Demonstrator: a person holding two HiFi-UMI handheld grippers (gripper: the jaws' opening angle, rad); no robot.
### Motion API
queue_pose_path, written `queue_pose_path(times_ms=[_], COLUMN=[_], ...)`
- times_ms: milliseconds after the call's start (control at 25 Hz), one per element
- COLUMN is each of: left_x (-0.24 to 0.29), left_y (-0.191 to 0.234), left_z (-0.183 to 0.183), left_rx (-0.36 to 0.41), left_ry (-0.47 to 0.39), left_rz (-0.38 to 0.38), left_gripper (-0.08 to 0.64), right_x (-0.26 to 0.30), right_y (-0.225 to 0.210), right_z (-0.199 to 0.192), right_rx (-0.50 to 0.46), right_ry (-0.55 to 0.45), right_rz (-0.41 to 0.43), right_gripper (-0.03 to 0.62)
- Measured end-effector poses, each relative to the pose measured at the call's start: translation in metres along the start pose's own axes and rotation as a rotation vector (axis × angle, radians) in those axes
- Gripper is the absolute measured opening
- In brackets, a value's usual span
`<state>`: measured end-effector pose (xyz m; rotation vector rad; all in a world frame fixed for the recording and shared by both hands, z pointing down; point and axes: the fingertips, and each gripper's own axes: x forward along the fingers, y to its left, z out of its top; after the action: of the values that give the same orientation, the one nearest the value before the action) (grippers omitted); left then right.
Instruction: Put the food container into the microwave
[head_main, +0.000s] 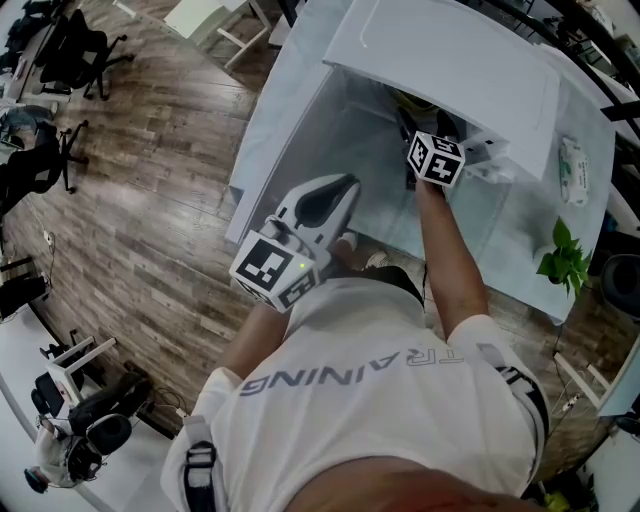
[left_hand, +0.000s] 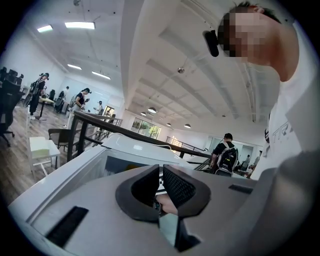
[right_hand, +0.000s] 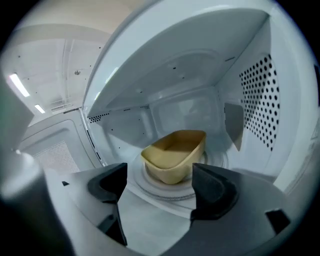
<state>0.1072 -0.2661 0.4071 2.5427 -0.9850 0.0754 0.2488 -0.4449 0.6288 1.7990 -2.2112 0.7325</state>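
Right claw (right_hand: 159, 176) released; food container (right_hand: 174, 155) at 12 o'clock on microwave (right_hand: 252, 100) turntable (right_hand: 210, 162). Careless withdrawal could tip it. Left claw (left_hand: 161, 186) clenched, empty.

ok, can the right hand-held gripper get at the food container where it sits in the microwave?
Probably yes. The right hand-held gripper is open at the mouth of the microwave, whose door stands open. The food container sits on the turntable straight ahead, with nothing between them.

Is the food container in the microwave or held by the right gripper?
In. The food container sits on the turntable inside the microwave, beyond the right gripper, whose jaws stand apart and empty.
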Motion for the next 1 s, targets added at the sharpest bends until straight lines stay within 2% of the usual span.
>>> queue_pose_path(times_ms=[160,440,520,600,800,1000], left_x=[0.001,-0.001,-0.003,-0.006,-0.007,-0.010], left_y=[-0.003,-0.009,-0.011,-0.015,-0.029,-0.048], left_z=[0.003,0.009,0.011,0.013,0.016,0.016], left_rx=[-0.005,0.003,-0.006,-0.006,0.009,0.026], left_ry=[-0.010,-0.054,-0.066,-0.073,-0.086,-0.090], left_rz=[-0.014,-0.013,-0.015,-0.021,-0.036,-0.057], left_gripper=[0.051,0.051,0.051,0.051,0.051,0.049], right_x=[-0.013,-0.049,-0.064,-0.080,-0.122,-0.164], right_y=[0.003,0.019,0.025,0.031,0.038,0.041], right_z=[0.003,0.017,0.024,0.033,0.058,0.072], right_rx=[-0.059,-0.110,-0.126,-0.149,-0.186,-0.192], right_ry=[-0.006,-0.043,-0.061,-0.087,-0.154,-0.192], right_rz=[-0.005,0.028,0.040,0.046,0.060,0.069], right_gripper=[0.402,0.398,0.378,0.326,0.245,0.202])
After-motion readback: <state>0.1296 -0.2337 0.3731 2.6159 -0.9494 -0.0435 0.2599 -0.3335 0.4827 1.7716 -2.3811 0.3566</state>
